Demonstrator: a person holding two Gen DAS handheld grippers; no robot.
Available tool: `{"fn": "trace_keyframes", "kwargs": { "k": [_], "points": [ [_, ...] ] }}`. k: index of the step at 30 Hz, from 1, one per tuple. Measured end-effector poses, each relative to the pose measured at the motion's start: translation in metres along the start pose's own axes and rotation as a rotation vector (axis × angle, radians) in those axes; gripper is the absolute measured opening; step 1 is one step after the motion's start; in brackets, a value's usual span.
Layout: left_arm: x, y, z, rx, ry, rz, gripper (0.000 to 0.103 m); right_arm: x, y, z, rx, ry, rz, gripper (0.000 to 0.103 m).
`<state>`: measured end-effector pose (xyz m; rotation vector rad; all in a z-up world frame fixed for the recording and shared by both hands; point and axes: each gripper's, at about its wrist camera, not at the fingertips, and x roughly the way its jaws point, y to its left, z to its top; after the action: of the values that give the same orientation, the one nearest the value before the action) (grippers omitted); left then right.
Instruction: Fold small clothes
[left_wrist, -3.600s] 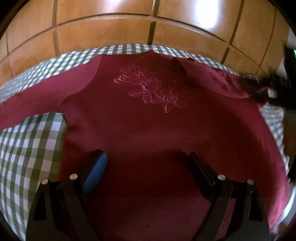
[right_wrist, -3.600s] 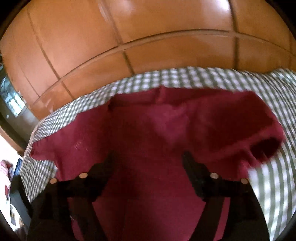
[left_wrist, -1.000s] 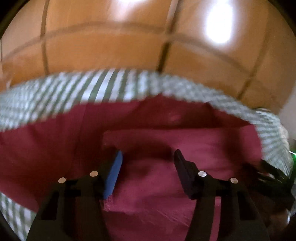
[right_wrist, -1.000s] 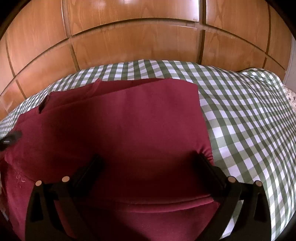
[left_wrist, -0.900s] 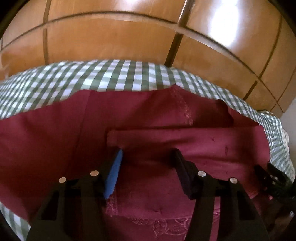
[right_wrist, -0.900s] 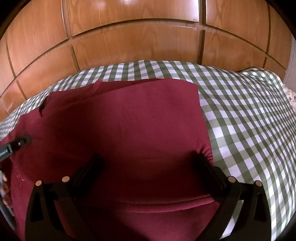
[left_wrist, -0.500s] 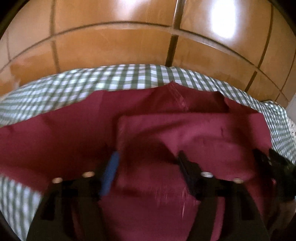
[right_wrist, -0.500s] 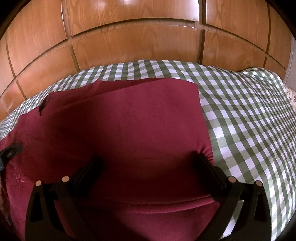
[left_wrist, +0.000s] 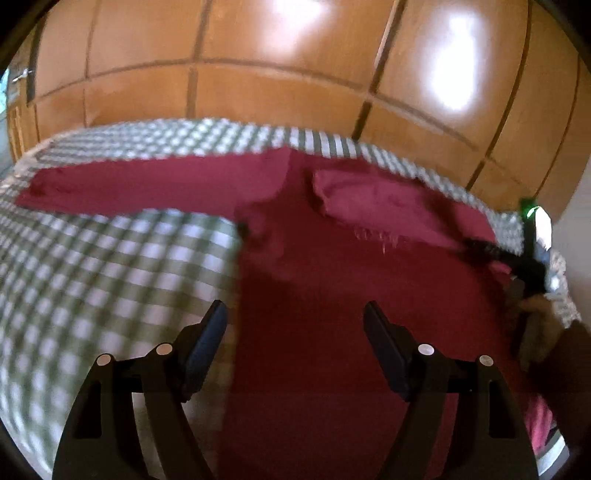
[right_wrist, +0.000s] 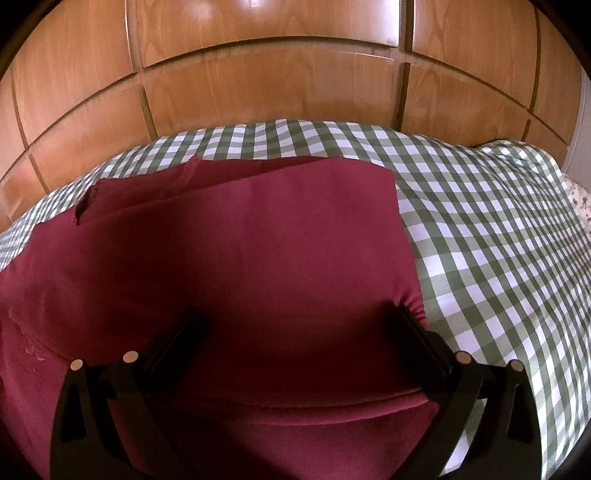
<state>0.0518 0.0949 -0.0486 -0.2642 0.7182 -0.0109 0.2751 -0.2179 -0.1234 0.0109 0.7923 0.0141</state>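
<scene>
A dark red garment (left_wrist: 332, 288) lies spread on a bed covered by a green-and-white checked sheet (left_wrist: 92, 266), with glossy wooden panels (right_wrist: 280, 85) rising behind the bed.

In the left wrist view, which is blurred, the left tongs (left_wrist: 293, 325) stand apart above the garment's left edge. The finger with the blue pad (left_wrist: 207, 339) sits over the checked sheet, and the other finger sits over the red cloth. Nothing is gripped between them. 1 long sleeve (left_wrist: 140, 184) stretches out flat to the left across the sheet. The other sleeve (left_wrist: 376, 206) is folded inward and lies on top of the body of the garment near its far edge. A strip of pale embroidery (left_wrist: 376, 236) shows just below that folded sleeve.

At the right edge of the same view, the right tongs (left_wrist: 517, 258) appear dark against the cloth, with a hand (left_wrist: 535, 317) behind them and a small green light above.

In the right wrist view, the right tongs (right_wrist: 295, 325) are spread wide, and both fingertips rest on the red fabric. The right fingertip sits at the garment's folded right edge, where the cloth puckers slightly beside the sheet. No fabric is pinched between the fingers. The folded panel here is smooth, its far corner lying flat on the checked sheet.
</scene>
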Motion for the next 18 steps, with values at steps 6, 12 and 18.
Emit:
{"fn": "trace_keyframes", "kwargs": {
  "k": [6,12,18],
  "points": [
    [-0.021,0.096,0.023,-0.252,-0.032,0.123,0.071,-0.003,0.009,-0.001,-0.042,-0.011,-0.058,0.101],
    [-0.021,0.222,0.043,-0.607,-0.040,0.208,0.054,-0.004,0.009,-0.002,-0.046,-0.015,-0.065,0.101],
    [-0.017,0.289,0.068,-0.746,-0.072,0.268,0.051,-0.004,0.009,-0.003,-0.046,-0.014,-0.065,0.101]
  ]
}}
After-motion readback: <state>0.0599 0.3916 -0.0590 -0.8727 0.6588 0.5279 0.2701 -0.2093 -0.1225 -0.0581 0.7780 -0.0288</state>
